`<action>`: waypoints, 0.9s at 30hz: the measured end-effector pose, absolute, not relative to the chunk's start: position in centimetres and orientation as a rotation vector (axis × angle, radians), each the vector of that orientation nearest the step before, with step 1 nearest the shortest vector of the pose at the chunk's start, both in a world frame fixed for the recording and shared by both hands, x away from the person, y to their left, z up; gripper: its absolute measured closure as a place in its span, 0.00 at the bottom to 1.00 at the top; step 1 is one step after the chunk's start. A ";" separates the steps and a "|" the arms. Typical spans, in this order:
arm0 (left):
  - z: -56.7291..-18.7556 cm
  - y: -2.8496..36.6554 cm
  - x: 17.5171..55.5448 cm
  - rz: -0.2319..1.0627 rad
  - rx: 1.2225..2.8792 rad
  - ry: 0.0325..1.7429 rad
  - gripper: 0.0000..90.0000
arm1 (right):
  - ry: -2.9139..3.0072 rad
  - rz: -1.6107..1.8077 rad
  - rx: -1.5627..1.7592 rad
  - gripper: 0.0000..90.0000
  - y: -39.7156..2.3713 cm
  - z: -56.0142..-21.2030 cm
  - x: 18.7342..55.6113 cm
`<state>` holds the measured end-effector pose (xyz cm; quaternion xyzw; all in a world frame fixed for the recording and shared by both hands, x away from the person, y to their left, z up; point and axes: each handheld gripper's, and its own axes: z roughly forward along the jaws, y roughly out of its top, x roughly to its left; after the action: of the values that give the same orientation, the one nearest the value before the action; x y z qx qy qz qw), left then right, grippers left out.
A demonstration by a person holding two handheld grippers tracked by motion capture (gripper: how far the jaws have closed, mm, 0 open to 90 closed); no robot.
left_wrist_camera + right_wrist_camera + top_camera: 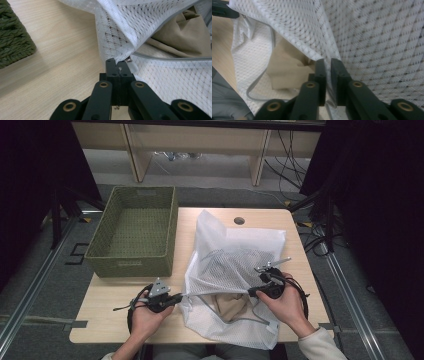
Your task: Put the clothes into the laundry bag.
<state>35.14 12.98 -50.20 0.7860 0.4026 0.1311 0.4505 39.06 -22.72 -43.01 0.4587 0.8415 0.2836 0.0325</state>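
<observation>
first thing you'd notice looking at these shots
A white mesh laundry bag sprawls over the middle of the wooden table, its zip mouth pulled wide between the left gripper and the right gripper, with beige cloth inside. To its left, at the table's far left corner, sits a green woven basket.

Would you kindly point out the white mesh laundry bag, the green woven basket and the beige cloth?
white mesh laundry bag [235,252], high view, upper panel
green woven basket [131,265], high view, front wall
beige cloth [185,37], left gripper view, fold inside opening
</observation>
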 end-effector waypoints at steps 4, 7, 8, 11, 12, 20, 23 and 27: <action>-50.1 13.1 34.8 0.320 1.920 1.005 1.00 | 2.487 1.011 1.365 0.87 -21.9 -40.5 37.9; -49.9 13.4 34.9 0.329 1.955 0.975 0.99 | 2.481 1.095 1.308 0.87 -21.0 -39.8 37.6; -50.0 13.1 34.8 0.329 1.928 0.985 0.99 | 2.497 1.122 1.295 0.87 -20.4 -39.6 37.5; -50.2 13.3 34.9 0.335 1.952 0.982 0.94 | 2.546 1.132 1.253 0.86 -18.4 -39.9 37.8; -50.3 13.3 34.9 0.342 1.963 0.974 0.92 | 2.565 1.126 1.249 0.86 -17.7 -40.1 38.0; -49.9 13.8 34.8 0.394 1.937 0.963 0.66 | 2.599 1.120 1.262 0.86 -15.6 -41.1 38.9; -49.5 14.2 34.6 0.404 1.940 0.966 0.60 | 2.605 1.116 1.252 0.86 -15.5 -41.4 39.1; -49.2 14.5 34.2 0.396 1.912 0.976 0.53 | 2.610 1.121 1.244 0.86 -15.5 -41.4 39.1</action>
<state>34.24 14.53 -49.20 0.7771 0.3968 0.1608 0.4613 39.07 -15.53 -41.44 0.4012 0.8413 0.3616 0.0203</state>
